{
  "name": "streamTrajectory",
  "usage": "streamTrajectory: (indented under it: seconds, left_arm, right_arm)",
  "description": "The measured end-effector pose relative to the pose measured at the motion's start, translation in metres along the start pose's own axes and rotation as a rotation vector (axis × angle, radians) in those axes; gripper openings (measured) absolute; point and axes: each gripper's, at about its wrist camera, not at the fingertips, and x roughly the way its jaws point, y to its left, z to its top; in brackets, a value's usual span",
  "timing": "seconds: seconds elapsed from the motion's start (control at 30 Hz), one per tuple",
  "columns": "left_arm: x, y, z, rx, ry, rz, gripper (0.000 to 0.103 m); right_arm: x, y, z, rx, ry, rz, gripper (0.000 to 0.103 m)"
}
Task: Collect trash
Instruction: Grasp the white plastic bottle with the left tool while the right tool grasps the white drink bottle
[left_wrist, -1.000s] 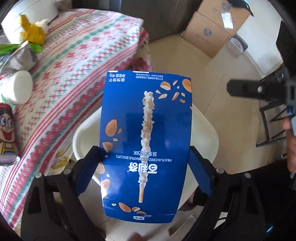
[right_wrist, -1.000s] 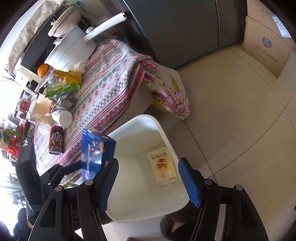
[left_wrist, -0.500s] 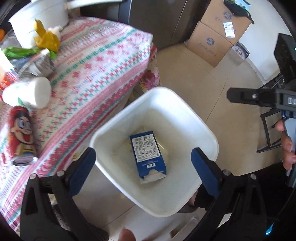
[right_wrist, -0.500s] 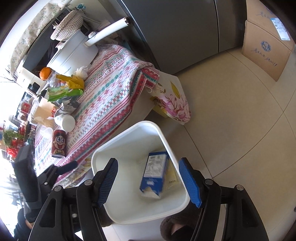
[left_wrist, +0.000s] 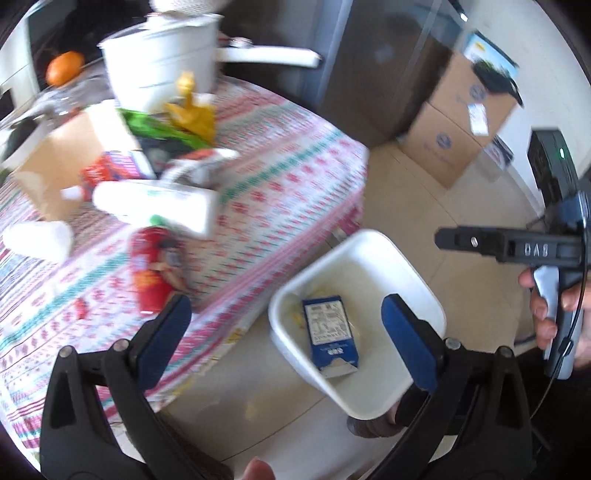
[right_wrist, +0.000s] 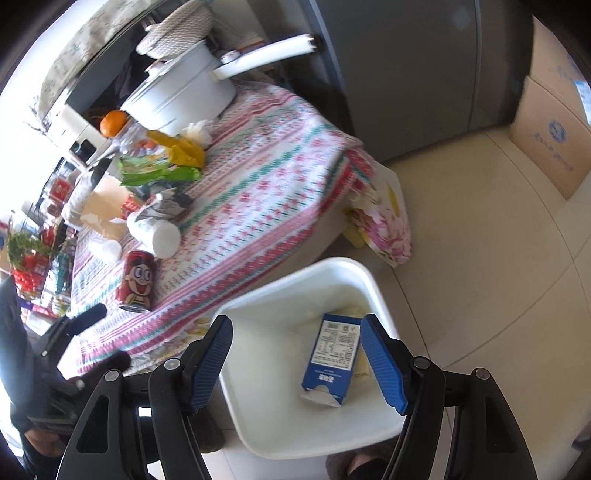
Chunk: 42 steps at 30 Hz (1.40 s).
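The blue biscuit box (right_wrist: 334, 363) lies flat on the floor of the white bin (right_wrist: 295, 288), label side up, its torn flap toward the near wall and a yellowish packet (mostly hidden) under its far edge. It looks like light, stiff card, probably empty and easy to crush; if it needed lifting again, the long side faces would be the place to pinch it. It is inside the bin, below and between the right tongs (right_wrist: 297, 363), which hang spread and empty just above the bin's near rim. The left tongs (left_wrist: 284, 338) are also spread wide with nothing in them, over the gap between the bin and the bench (left_wrist: 258, 206). Beyond the bin, on the bench's striped cloth, the nearest trash is a red cartoon can (right_wrist: 136, 282), a tipped white cup (right_wrist: 159, 232) behind it, then green and yellow wrappers (right_wrist: 162, 166) further back by the white pot (right_wrist: 181, 99). The can should be rigid, smooth and light; gripping across its middle seems best.
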Motion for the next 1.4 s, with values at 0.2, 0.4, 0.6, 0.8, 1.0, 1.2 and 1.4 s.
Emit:
streamTrajectory:
  seconds: [0.2,0.4,0.6,0.8,1.0,1.2,1.4]
  left_arm:
    - [-0.018,0.058,0.005,-0.112,-0.035,0.075,0.102]
    - [-0.017,0.108,0.003,-0.202,-0.013,0.098,0.102]
    - [0.009,0.128,0.006,-0.283,0.065,0.029,0.1]
    - [0.021,0.148,0.02,-0.352,0.049,0.063,0.093]
    - [0.016,0.195,0.029,-0.485,-0.003,0.201,0.091]
    - [0.006,0.252,0.028,-0.669,-0.049,0.297,0.088]
    - [0.014,0.296,0.023,-0.826,-0.055,0.293,0.084]
  right_arm:
    - [0.01,0.038,0.014,-0.053,0.003,0.008,0.074]
    - [0.022,0.074,0.023,-0.104,0.018,0.022,0.075]
    - [0.038,0.104,0.032,-0.142,0.04,0.026,0.075]
    - [0.052,0.12,0.044,-0.133,0.046,0.032,0.075]
    - [0.064,0.137,0.063,-0.123,0.025,0.042,0.075]
    - [0.074,0.183,0.08,-0.2,-0.002,0.178,0.073]
    - [0.11,0.248,0.081,-0.416,0.043,0.193,0.066]
